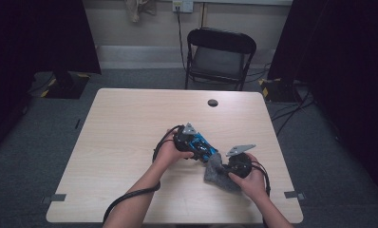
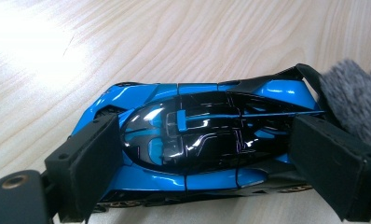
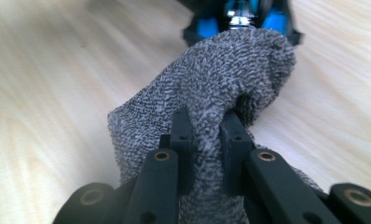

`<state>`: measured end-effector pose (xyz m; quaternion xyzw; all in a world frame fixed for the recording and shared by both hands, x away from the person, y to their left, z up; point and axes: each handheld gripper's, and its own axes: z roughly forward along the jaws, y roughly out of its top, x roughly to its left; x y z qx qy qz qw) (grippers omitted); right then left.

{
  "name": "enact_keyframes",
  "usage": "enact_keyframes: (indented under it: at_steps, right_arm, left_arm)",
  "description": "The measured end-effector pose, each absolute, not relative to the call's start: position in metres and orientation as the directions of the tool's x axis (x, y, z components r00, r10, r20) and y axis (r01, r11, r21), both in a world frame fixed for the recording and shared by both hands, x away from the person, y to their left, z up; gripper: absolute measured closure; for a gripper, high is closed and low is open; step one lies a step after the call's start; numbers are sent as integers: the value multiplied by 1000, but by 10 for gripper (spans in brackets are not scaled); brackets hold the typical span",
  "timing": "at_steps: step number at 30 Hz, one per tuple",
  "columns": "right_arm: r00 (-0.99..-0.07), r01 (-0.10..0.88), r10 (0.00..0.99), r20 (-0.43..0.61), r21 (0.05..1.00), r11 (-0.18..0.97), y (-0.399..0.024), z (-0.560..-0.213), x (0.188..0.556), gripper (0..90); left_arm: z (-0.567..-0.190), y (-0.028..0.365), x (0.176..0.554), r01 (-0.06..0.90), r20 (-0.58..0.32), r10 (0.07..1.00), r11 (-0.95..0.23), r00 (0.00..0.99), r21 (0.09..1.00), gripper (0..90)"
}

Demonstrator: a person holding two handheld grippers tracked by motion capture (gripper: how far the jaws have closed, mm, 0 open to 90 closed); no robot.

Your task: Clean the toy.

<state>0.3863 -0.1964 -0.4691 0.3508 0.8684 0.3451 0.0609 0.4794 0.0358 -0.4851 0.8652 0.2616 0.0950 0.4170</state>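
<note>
Near the bench's [image 1: 130,114] right front corner, the left gripper [image 2: 202,158] clamped a toy car [image 2: 197,135] while the right gripper [image 3: 207,135], pinching a grey cloth [image 3: 211,84], was wiping its end, probably needing gentle strokes next.

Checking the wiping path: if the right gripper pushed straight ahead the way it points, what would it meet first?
Probably the blue toy car: the right gripper, shut on the grey cloth, points at its end, the cloth apparently already against it.

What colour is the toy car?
The toy car is shiny blue with a black top, clearest in the left gripper view.
</note>
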Motion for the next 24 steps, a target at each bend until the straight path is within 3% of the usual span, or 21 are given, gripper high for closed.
enact_keyframes:
  at_steps: [24]
  right_arm:
    - [-831, 497, 524, 189, 675, 545, -162, -465, 377, 789]
  left_arm:
    - [-486, 36, 478, 374, -58, 536, -504, 842, 778, 96]
